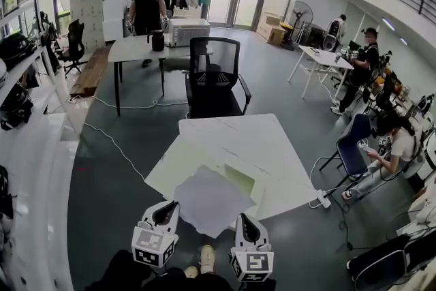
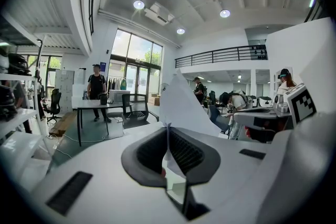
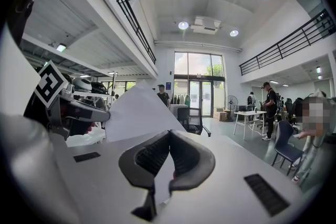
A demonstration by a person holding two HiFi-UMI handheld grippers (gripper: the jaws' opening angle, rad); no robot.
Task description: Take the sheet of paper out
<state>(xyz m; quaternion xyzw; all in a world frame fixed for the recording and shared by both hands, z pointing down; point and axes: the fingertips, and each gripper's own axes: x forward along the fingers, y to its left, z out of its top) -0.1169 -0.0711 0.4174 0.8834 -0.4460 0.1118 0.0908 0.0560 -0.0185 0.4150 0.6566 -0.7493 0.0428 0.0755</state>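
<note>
A white sheet of paper (image 1: pixel 211 201) hangs over the near corner of the white table (image 1: pixel 272 140), held up at its near edge by both grippers. It partly covers a pale green folder (image 1: pixel 240 180) that lies on the table. My left gripper (image 1: pixel 167 213) is shut on the sheet's left corner, and my right gripper (image 1: pixel 246 228) is shut on its right corner. In the left gripper view the paper (image 2: pixel 181 105) rises out of the closed gripper (image 2: pixel 167 128). The right gripper view shows the sheet (image 3: pixel 139 113) pinched in the gripper (image 3: pixel 169 136) the same way.
A black office chair (image 1: pixel 213 78) stands at the table's far side. Behind it is a second table (image 1: pixel 139 48) with a person (image 1: pixel 146 3) standing by it. Seated people and a blue chair (image 1: pixel 353 146) are at the right, a power strip (image 1: pixel 323 199) on the floor, shelves at left.
</note>
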